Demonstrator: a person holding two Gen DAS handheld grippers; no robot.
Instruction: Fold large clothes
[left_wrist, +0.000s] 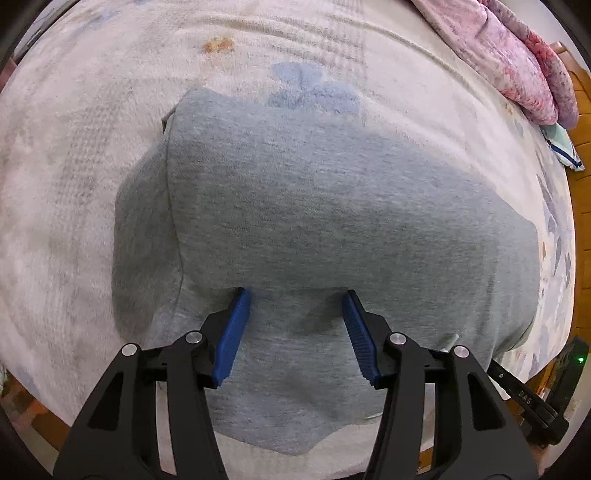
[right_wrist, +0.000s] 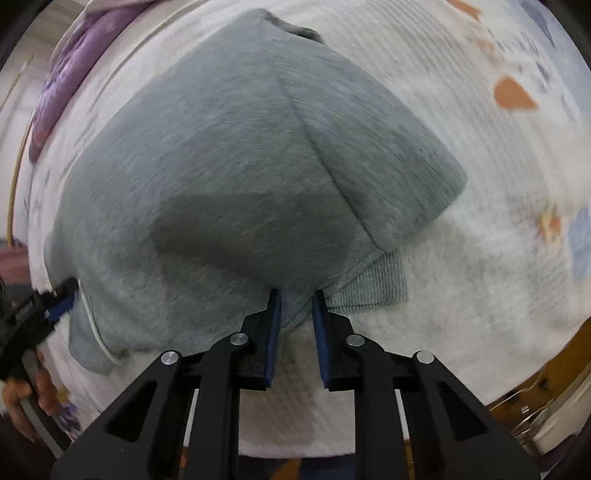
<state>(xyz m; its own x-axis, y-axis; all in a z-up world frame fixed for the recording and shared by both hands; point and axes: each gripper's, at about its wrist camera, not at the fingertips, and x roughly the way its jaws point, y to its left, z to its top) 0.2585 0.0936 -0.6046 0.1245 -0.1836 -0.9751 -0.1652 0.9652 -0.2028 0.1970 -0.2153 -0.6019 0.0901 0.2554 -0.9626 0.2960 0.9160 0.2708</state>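
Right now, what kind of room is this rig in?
Likely a bedroom: the grey knit sweatshirt lies on a fleecy white patterned bed blanket, a bunched pink-purple quilt along its edge, a wooden frame beside.

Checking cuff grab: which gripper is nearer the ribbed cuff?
Right. The right gripper sits at the ribbed cuff, tips right beside it; the left gripper is across the grey sweatshirt, at its far edge.
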